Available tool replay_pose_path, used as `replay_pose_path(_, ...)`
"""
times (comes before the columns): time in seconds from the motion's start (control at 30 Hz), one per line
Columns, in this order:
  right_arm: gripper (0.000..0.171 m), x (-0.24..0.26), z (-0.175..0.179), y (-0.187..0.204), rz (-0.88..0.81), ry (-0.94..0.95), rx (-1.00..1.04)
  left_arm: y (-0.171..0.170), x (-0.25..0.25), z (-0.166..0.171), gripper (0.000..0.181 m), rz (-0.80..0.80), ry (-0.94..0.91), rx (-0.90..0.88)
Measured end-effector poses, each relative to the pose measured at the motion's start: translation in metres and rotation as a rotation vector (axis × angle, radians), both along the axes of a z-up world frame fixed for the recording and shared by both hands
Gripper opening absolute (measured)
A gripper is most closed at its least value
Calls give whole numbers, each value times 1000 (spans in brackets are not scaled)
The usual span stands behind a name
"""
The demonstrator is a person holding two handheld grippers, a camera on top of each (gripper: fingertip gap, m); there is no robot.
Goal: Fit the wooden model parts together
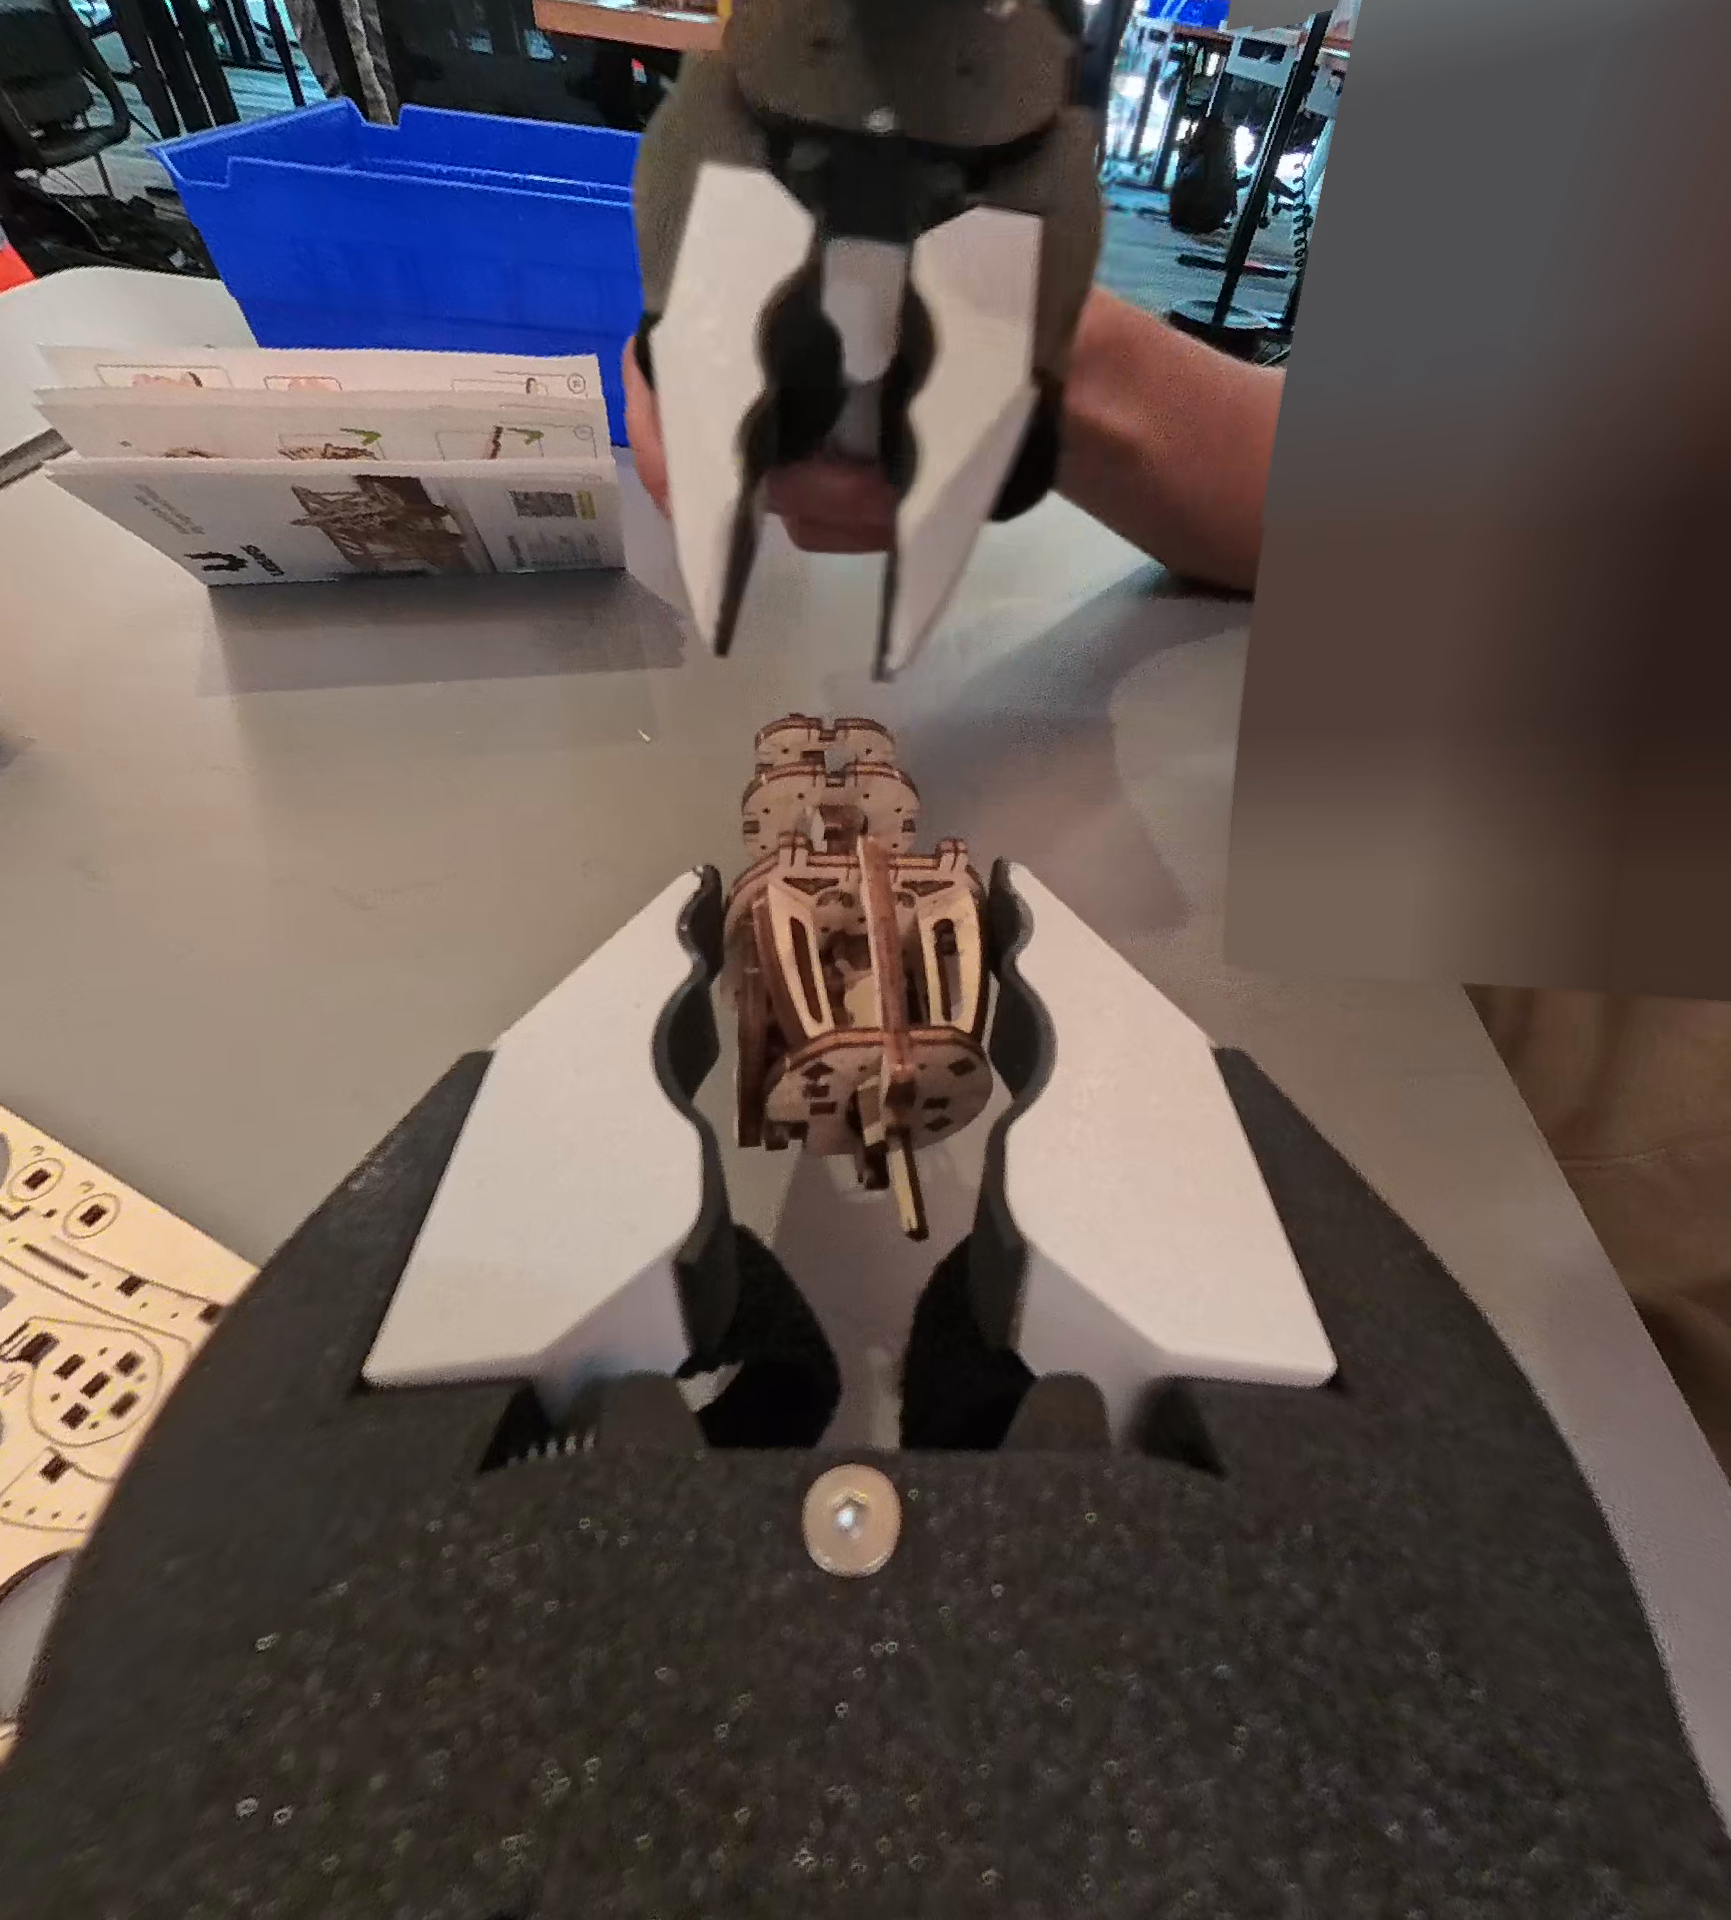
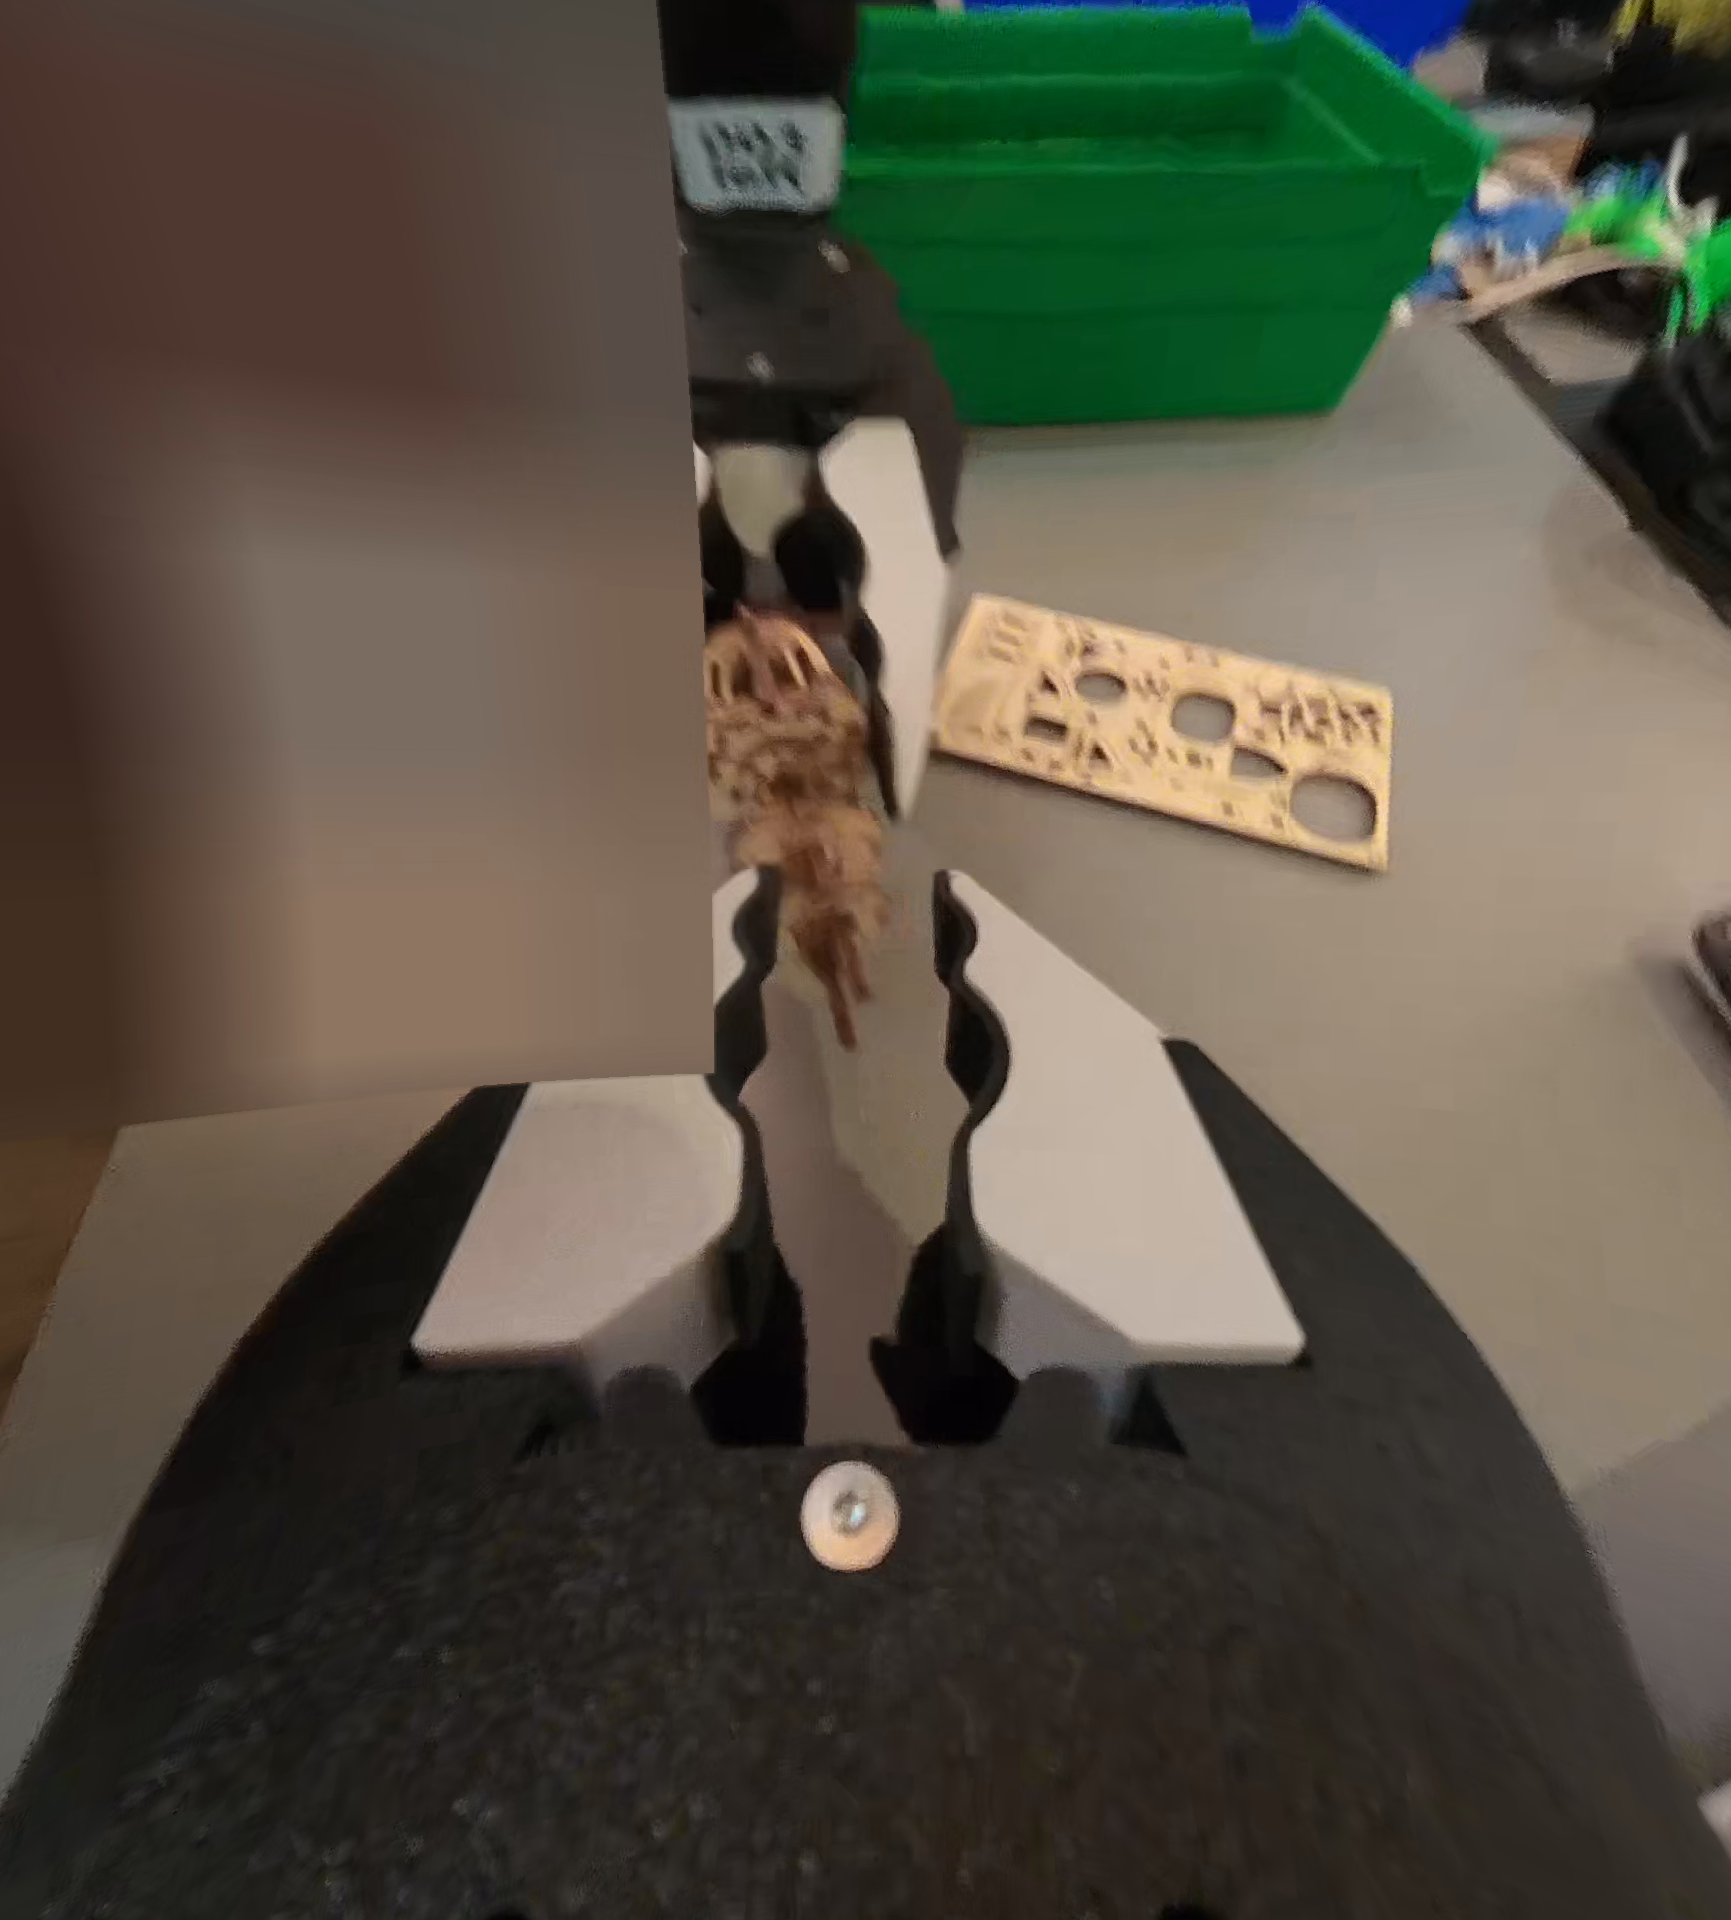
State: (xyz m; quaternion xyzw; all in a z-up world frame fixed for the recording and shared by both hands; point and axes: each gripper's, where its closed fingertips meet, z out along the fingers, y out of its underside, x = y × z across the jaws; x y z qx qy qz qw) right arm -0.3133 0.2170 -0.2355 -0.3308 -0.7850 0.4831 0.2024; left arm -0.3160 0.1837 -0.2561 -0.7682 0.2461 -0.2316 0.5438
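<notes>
The left wrist view shows the left gripper [image 1: 856, 914], with white angular fingers and wavy black pads, closed around a small light-brown laser-cut wooden model assembly [image 1: 861, 997] at the centre of the frame; the pads press its sides, and a thin wooden peg juts from its round end plate toward the camera. The far end of the assembly reaches past the fingertips over the grey table [image 1: 373, 831]. Above it, in the upper middle, the right gripper [image 1: 804, 655] points down toward the model with its fingers parted and nothing between them, its tips just short of the model's far end; a person's hand [image 1: 830, 499] shows behind it. At upper left a folded white instruction leaflet [image 1: 352, 488] stands in front of a blue plastic bin [image 1: 404, 239], and a pale wooden sheet of punched-out parts [image 1: 19, 1351] lies at lower left. The right wrist view, somewhat blurred, shows the right gripper [image 2: 845, 888] with its jaws apart and empty, the model [image 2: 799, 769] just beyond them, its thin end reaching between the tips without clearly touching either. The left gripper's white finger [image 2: 902, 623] sits beside the model, the parts sheet [image 2: 1173, 727] lies at centre right, and a green plastic bin [image 2: 1131, 239] stands at the top.
</notes>
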Motion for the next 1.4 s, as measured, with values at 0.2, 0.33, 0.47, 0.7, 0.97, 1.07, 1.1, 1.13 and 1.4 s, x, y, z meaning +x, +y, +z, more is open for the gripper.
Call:
replay_pose_path(0.2,19,8,-13,8,28,-56,-106,-2,-4,7,48,0,-65,3)
replay_pose_path(0.33,18,6,-15,-4,65,-59,-166,-3,-1,6,48,-14,-78,-10)
replay_pose_path(0.47,23,1,-10,5,38,-21,-222,-2,-2,5,48,-3,-52,-3)
replay_pose_path(0.7,40,-15,-14,49,-183,30,-377,6,-17,14,48,129,-25,27)
replay_pose_path(0.97,26,21,16,53,-460,120,-315,-6,0,29,48,430,-178,-8)
replay_pose_path(1.07,32,59,14,19,-486,7,-422,-24,31,32,48,543,-261,-76)
replay_pose_path(1.1,32,73,14,8,-505,-8,-452,-31,42,28,48,577,-239,-110)
replay_pose_path(1.13,32,88,13,-3,-526,-23,-466,-39,53,25,48,602,-191,-143)
replay_pose_path(1.4,33,173,43,-83,-538,-83,-582,-85,122,61,48,684,-46,-49)
